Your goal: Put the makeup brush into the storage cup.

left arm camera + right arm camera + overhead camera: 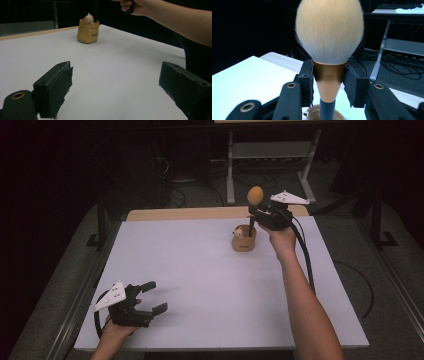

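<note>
One makeup brush (329, 50) | upright, bristles up, handle down into pot (244, 240) | right gripper (329, 77) clamps ferrule

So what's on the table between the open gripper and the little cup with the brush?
Nothing. In the high view, only bare white table lies between the left gripper and the tan cup; the left gripper view agrees.

Brush (329, 32) with cream-orange bristles, copper collar, dark handle, tan sack-shaped cup (88, 33) with dark lettering, white table (200, 285), black grippers.
</note>
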`<state>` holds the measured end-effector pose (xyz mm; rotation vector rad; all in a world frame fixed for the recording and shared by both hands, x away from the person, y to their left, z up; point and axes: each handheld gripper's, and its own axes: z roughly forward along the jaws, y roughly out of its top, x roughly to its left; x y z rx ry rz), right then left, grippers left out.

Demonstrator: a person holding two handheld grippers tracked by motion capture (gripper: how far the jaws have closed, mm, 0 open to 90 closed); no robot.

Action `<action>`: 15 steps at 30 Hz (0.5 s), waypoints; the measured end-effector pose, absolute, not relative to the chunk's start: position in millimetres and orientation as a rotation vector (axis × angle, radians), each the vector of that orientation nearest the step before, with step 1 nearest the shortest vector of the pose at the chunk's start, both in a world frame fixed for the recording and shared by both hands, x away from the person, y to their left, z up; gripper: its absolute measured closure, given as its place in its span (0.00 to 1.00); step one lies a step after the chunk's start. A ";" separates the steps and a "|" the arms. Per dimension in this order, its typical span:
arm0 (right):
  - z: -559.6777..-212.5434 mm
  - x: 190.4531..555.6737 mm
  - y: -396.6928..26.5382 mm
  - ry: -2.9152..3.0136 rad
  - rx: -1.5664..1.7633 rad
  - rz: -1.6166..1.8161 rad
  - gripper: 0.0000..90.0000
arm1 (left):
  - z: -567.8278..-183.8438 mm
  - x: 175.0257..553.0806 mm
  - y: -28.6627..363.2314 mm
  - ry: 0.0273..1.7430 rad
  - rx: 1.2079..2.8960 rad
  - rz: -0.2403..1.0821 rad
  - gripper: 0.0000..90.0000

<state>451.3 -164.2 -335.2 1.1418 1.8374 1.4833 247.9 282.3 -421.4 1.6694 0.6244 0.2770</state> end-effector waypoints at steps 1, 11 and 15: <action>-335.8 451.7 -164.1 1.839 1.142 1.481 0.68 | -421.4 248.1 282.3 0.623 1.671 0.277 0.12; -341.4 454.8 -162.0 1.860 1.150 1.458 0.68 | -421.5 248.3 282.5 0.624 1.669 0.276 0.12; -344.0 456.1 -162.3 1.869 1.158 1.449 0.68 | -421.4 248.2 282.4 0.622 1.671 0.277 0.12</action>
